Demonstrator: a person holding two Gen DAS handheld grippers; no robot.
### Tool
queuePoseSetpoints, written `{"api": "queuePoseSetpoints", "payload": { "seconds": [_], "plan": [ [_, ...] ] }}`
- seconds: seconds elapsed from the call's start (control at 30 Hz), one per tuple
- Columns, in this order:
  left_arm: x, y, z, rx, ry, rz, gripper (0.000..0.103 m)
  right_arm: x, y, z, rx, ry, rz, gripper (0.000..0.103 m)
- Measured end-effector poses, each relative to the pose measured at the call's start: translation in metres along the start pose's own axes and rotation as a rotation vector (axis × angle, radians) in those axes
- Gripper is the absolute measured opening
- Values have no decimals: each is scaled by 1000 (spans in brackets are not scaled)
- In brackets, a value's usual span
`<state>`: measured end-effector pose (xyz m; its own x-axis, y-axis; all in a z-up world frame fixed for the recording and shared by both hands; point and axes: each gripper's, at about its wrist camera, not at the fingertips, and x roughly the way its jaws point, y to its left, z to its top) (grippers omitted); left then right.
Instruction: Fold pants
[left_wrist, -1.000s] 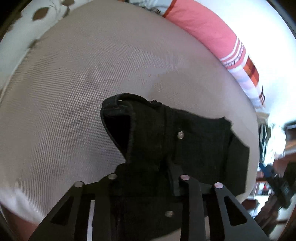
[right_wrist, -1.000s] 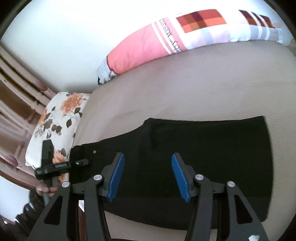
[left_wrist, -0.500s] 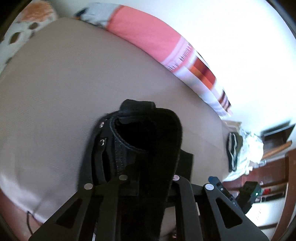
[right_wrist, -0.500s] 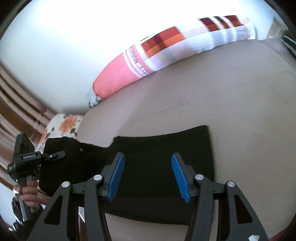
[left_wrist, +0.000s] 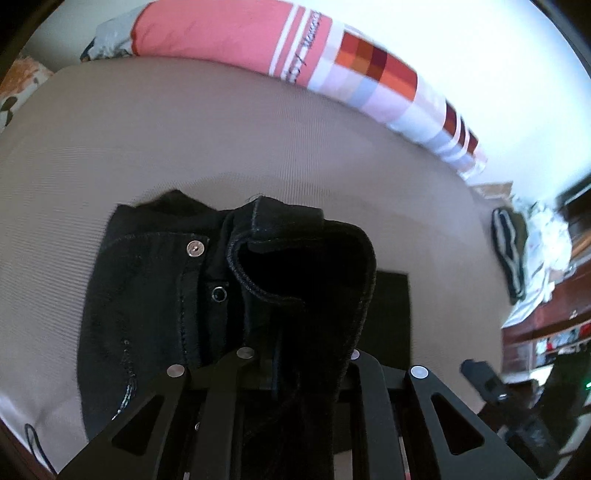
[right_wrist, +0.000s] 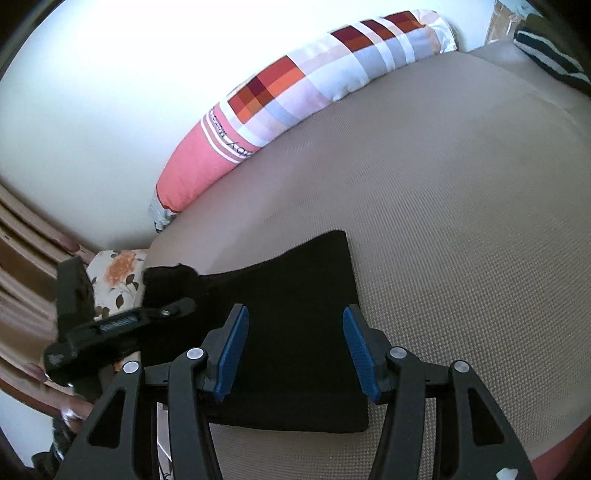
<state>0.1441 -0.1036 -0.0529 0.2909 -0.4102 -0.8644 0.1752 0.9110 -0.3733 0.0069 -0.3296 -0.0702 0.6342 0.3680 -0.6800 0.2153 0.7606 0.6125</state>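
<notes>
One pair of black pants (right_wrist: 295, 332), two grippers, one bolster pillow (right_wrist: 295, 96) counted.

Pants are seen at frame centre on the beige mattress (right_wrist: 461, 240), waistband bunched and clamped in the left gripper (left_wrist: 295, 354); its fingertips are buried in cloth. Right gripper (right_wrist: 295, 347) is held over the folded legs, blue pads (right_wrist: 232, 350) apart, nothing between them. Two metal rivets (left_wrist: 195, 248) are visible; striped clothes (left_wrist: 508, 254) at right edge are blurred.

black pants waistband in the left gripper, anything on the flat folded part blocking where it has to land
Nothing visible does. The left gripper holds the black pants waistband; the flat part on the beige mattress is bare. The open right gripper hovers above it.
</notes>
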Motion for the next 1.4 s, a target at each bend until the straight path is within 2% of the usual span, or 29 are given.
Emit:
{"api": "queuePoseSetpoints", "payload": {
  "seconds": [0.13,0.17,0.23,0.27,0.3,0.4,0.47,0.53,0.67,0.77,0.87,1.03,1.13,1.3,1.4],
  "plan": [
    [7,-8,-4,47,-5,12,23,7,-3,-1,12,21,5,52],
    [8,-10,-4,51,-4,14,28,8,-3,-1,13,25,4,52],
    [7,-11,-6,61,-2,-10,34,9,-3,-2,12,31,2,52],
    [4,-11,-8,70,-8,-33,43,9,-3,-2,12,30,-2,52],
    [0,-12,-10,88,-12,-86,56,9,-3,-3,12,29,-5,52],
    [-18,-16,-15,129,-40,-189,73,10,-5,-3,19,35,-10,52],
    [-31,-16,-18,160,-68,-221,74,14,-5,-3,20,48,-10,52],
    [-45,-10,-19,179,-117,-208,74,19,-4,-3,13,72,1,52],
    [-61,21,-18,160,-179,-112,74,39,5,0,-23,172,69,53],
    [-64,54,-16,94,-202,-17,74,58,15,4,-76,243,125,54],
    [-62,80,-19,41,-196,53,74,77,24,6,-132,300,159,54],
    [-61,122,-24,-65,-180,99,74,114,29,11,-156,378,182,54],
    [-59,140,-27,-116,-161,118,74,128,31,12,-174,391,176,54],
    [-52,154,-31,-149,-133,128,74,148,37,20,-173,378,239,53],
    [-46,153,-30,-150,-120,131,74,158,38,25,-140,372,278,42]
  ]
}}
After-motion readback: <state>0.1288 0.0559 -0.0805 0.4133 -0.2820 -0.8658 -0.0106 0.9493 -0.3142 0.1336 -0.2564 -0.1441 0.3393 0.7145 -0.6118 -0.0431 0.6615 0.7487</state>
